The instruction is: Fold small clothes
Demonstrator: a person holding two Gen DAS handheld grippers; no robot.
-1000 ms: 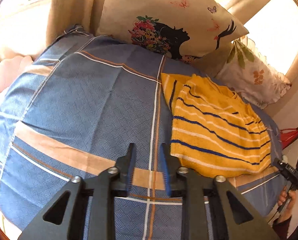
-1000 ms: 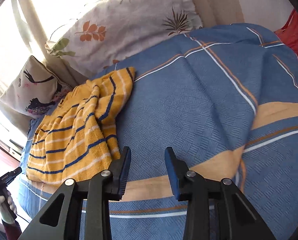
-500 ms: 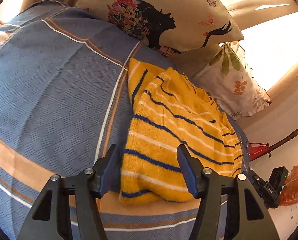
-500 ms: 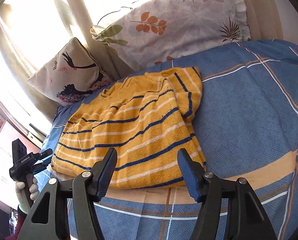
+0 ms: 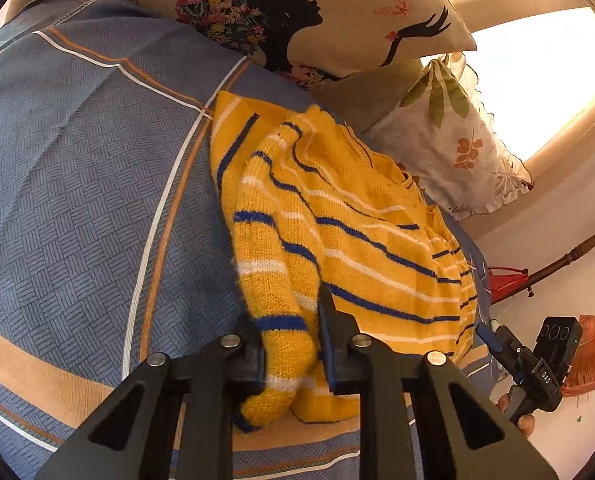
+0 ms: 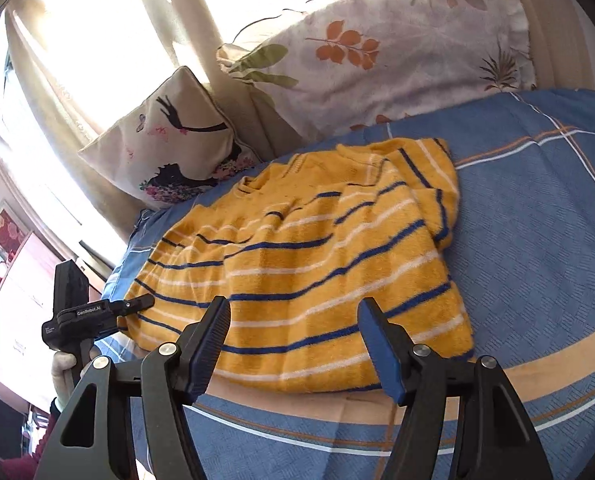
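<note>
Left wrist view: a yellow sweater [image 5: 349,232] with blue and white stripes lies on a blue checked bedspread [image 5: 77,184], near its front edge. The left gripper [image 5: 291,344] is closing, and a bunched fold of the sweater's near left corner sits pinched between its fingers. Behind the sweater lean a silhouette-print cushion [image 5: 337,12] and a leaf-print pillow [image 5: 453,136]. The right gripper [image 5: 493,340] appears at the lower right, beyond the sweater's right edge.

Right wrist view: the right gripper [image 6: 293,344] is widening its jaws, which stand well apart over the sweater's [image 6: 297,264] near hem with nothing between them. The sweater lies flat on the bedspread [image 6: 537,240], one sleeve folded over at its far right. The left gripper [image 6: 137,304] reaches the sweater's left corner.
</note>
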